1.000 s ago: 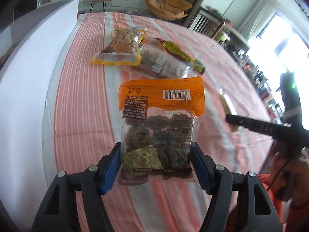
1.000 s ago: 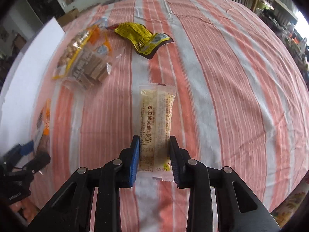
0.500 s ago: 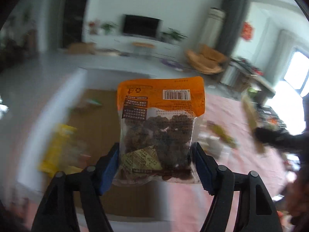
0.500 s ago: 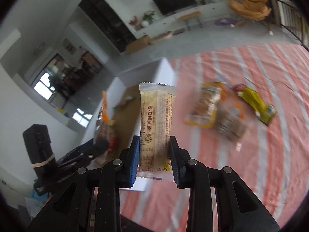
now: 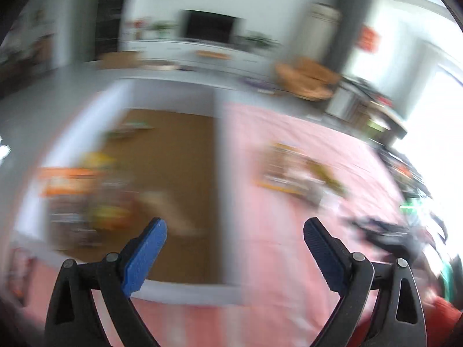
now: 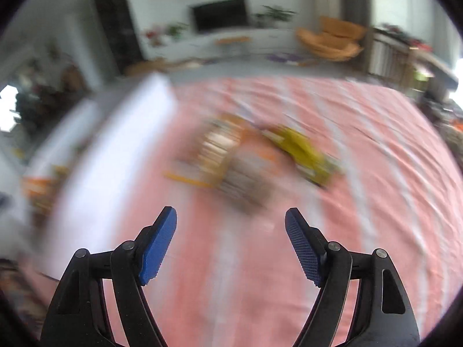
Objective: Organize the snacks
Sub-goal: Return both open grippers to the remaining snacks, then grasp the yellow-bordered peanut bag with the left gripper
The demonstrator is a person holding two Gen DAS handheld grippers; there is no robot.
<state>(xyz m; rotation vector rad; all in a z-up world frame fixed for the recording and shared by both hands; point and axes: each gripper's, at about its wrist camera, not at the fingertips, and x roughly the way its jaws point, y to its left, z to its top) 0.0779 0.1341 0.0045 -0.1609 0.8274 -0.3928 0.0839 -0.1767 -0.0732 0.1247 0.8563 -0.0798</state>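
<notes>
Both views are motion-blurred. My left gripper (image 5: 234, 222) hovers over the right wall of a white box (image 5: 218, 173) with a brown floor; its jaws are opening and nothing is between them. Inside the box lie an orange-topped snack bag (image 5: 66, 182) and a pale bar (image 5: 167, 208). My right gripper (image 6: 230, 211) is over the pink striped cloth (image 6: 376, 173), jaws also opening with nothing between them. Ahead of it lie a yellow packet (image 6: 306, 153) and clear snack packs (image 6: 225, 159). The box wall (image 6: 115, 150) is to its left.
The left wrist view shows the same snack pile (image 5: 295, 173) on the cloth to the right of the box and the other gripper (image 5: 387, 237) at the far right. Behind the table are a TV cabinet (image 6: 220, 14) and an orange chair (image 6: 330, 43).
Both grippers have opened and let go: the orange-topped bag has left the left jaws and the cream bar the right jaws. The right view has swung from the box back over the cloth.
</notes>
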